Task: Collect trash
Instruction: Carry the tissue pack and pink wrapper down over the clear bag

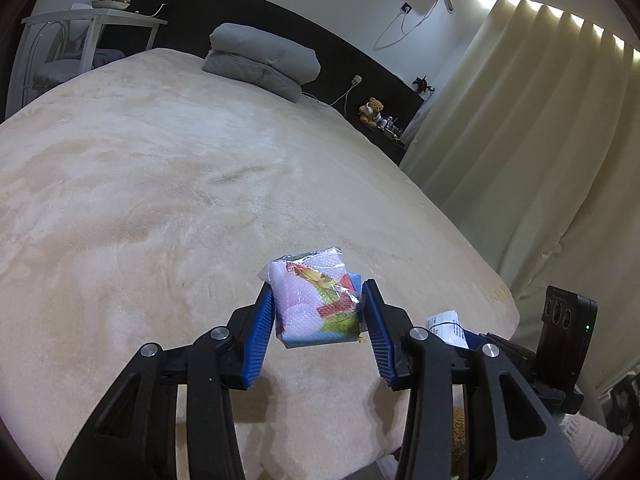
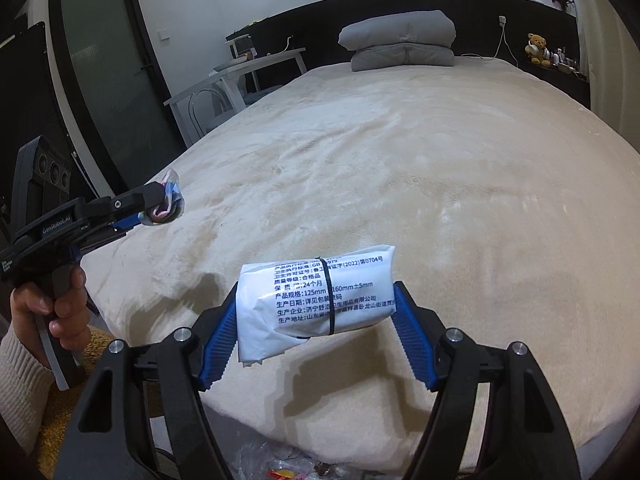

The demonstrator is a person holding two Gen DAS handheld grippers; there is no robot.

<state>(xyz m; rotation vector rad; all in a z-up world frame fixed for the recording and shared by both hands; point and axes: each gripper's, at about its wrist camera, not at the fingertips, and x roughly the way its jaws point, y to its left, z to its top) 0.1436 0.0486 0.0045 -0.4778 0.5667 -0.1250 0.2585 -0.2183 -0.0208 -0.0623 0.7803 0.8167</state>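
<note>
Left gripper (image 1: 318,316): blue ribbed pads clamped on a small clear-plastic packet (image 1: 316,300) with colourful printed contents, held off the bedspread (image 1: 160,184). Seen from the right wrist view, the same unit (image 2: 160,204) sits at far left, its handle held by the person's left hand (image 2: 52,304) in a cream knit sleeve; the packet (image 2: 170,200) projects from its tip, above the bed edge.

Right gripper (image 2: 316,312): pads closed against both ends of a white wrapped pack (image 2: 316,296), printed with black Chinese text and bound by a thin black band; pack tilted, raised above the bedspread (image 2: 400,160). In the left wrist view only a corner of this pack (image 1: 448,326) shows beside the right gripper's body.

Below the right gripper, at bottom edge: crumpled clear plastic with coloured scraps (image 2: 276,466), off the bed; details unclear.

Bed surface: beige plush cover. Folded grey duvet (image 1: 264,62) at the head, against a dark headboard (image 1: 352,56).

Far side: teddy bear (image 1: 372,112) on a dark ledge, cream curtain (image 1: 540,140), white side table (image 1: 96,24), dark-framed glass door (image 2: 108,72).
</note>
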